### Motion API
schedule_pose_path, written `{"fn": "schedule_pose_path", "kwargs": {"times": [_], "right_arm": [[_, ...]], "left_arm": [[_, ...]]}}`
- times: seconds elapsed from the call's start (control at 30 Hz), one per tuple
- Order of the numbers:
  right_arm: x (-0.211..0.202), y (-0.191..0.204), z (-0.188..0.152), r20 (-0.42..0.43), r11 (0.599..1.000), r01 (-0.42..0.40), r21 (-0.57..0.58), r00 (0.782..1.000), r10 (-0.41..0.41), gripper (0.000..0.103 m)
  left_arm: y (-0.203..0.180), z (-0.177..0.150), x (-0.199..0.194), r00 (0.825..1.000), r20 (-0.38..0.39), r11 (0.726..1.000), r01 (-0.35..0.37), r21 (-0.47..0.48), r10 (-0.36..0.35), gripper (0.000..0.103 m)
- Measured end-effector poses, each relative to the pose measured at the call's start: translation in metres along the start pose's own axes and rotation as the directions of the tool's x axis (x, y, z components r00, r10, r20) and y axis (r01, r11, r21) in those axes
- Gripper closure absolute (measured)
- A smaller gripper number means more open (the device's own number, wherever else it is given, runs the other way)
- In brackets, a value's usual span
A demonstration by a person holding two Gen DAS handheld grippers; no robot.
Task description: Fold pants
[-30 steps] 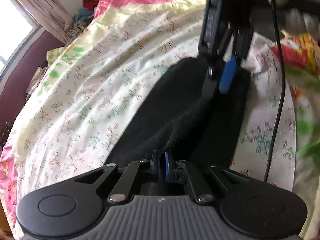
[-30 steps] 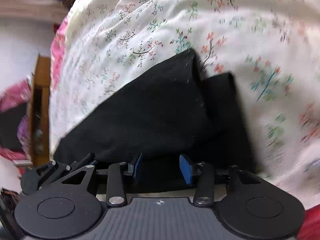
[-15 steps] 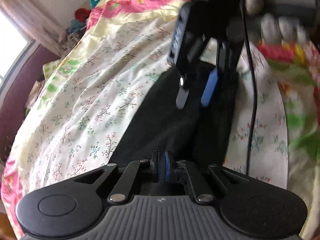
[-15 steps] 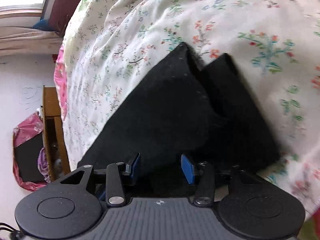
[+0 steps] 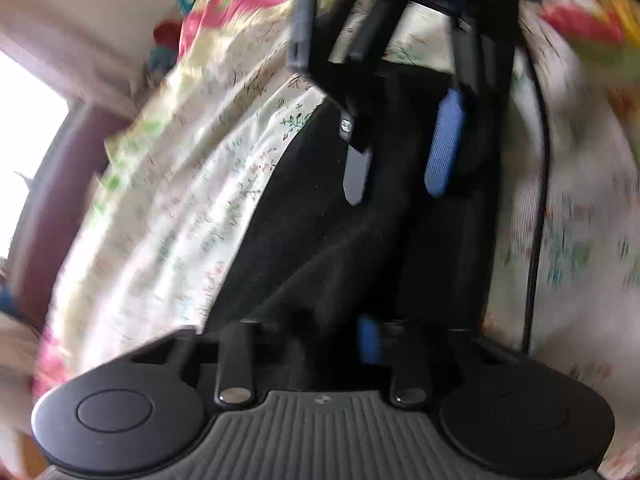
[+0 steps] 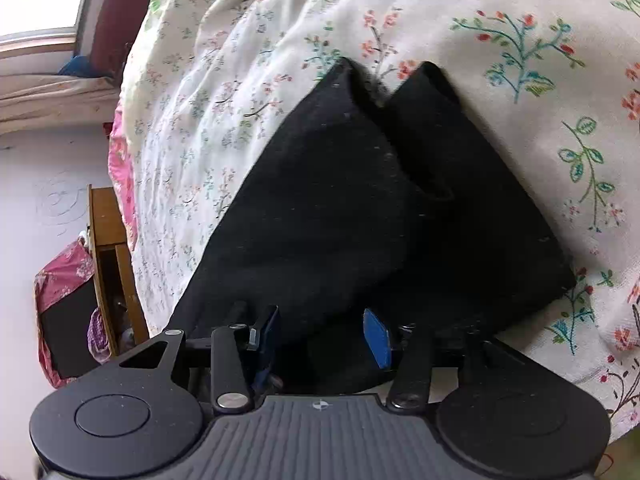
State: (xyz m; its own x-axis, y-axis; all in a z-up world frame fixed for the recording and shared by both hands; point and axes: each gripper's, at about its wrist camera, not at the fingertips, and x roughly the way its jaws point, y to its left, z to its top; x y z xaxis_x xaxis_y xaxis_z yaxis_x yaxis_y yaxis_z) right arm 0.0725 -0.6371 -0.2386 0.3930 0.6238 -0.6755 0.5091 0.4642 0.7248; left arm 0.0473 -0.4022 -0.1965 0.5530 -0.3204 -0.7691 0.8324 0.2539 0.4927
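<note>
Pants: the black pants lay doubled on the floral bedsheet, legs stacked for the next fold
Left gripper: jaws just opening; hold on cloth unclear amid blur
Right gripper: jaws just widening, released; pants between, unpressed

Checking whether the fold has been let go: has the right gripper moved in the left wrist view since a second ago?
Yes. The right gripper has come nearer and lower over the black pants, its jaws opening wider.
</note>
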Motion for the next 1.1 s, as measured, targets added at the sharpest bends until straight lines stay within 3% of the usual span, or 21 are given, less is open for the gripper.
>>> {"fn": "schedule_pose_path", "kwargs": {"times": [0.07,0.17,0.23,0.4,0.43,0.5,0.53,0.63,0.73,0.93,1.1], "right_arm": [[-0.002,0.002,-0.001,0.006,1.000,-0.012,-0.013,1.000,0.012,0.068],[0.000,0.002,-0.001,0.017,0.999,-0.044,0.008,0.999,0.044,0.058],[0.003,0.001,-0.001,0.037,0.998,-0.063,0.024,0.997,0.062,0.058],[-0.005,-0.001,0.004,0.143,0.988,-0.135,0.070,0.982,0.124,0.058],[-0.008,-0.001,0.006,0.157,0.991,-0.120,0.061,0.982,0.109,0.060],[-0.011,0.001,0.012,0.177,0.998,-0.042,0.037,0.984,0.035,0.080],[-0.011,0.000,0.015,0.176,0.999,-0.002,0.041,0.984,-0.005,0.103],[-0.015,-0.008,0.019,0.185,0.997,0.026,0.072,0.982,-0.039,0.103],[-0.023,-0.001,0.018,0.205,0.999,0.049,0.008,0.977,-0.049,0.103],[-0.036,0.009,0.020,0.227,0.999,0.020,-0.025,0.974,-0.013,0.103],[-0.051,0.017,0.008,0.221,0.997,0.046,-0.056,0.975,-0.032,0.103]], "left_arm": [[0.017,0.005,-0.002,0.999,-0.009,0.996,0.050,-0.076,-0.051,0.084],[0.044,0.011,-0.017,0.997,0.012,0.986,0.082,-0.147,-0.081,0.085],[0.059,0.016,-0.029,0.994,0.030,0.977,0.106,-0.184,-0.102,0.085],[0.063,0.017,-0.042,0.990,0.039,0.979,0.139,-0.146,-0.134,0.086],[0.061,0.016,-0.044,0.988,0.041,0.979,0.150,-0.139,-0.146,0.086],[0.059,0.014,-0.045,0.986,0.042,0.977,0.165,-0.137,-0.161,0.086],[0.056,0.014,-0.045,0.985,0.040,0.975,0.172,-0.139,-0.168,0.086],[0.049,0.015,-0.043,0.982,0.035,0.971,0.187,-0.150,-0.184,0.086],[0.048,0.016,-0.040,0.979,0.039,0.966,0.203,-0.157,-0.199,0.086],[0.048,0.016,-0.048,0.977,0.061,0.964,0.211,-0.159,-0.204,0.087],[0.046,0.021,-0.057,0.964,0.091,0.952,0.260,-0.161,-0.248,0.087]]}}
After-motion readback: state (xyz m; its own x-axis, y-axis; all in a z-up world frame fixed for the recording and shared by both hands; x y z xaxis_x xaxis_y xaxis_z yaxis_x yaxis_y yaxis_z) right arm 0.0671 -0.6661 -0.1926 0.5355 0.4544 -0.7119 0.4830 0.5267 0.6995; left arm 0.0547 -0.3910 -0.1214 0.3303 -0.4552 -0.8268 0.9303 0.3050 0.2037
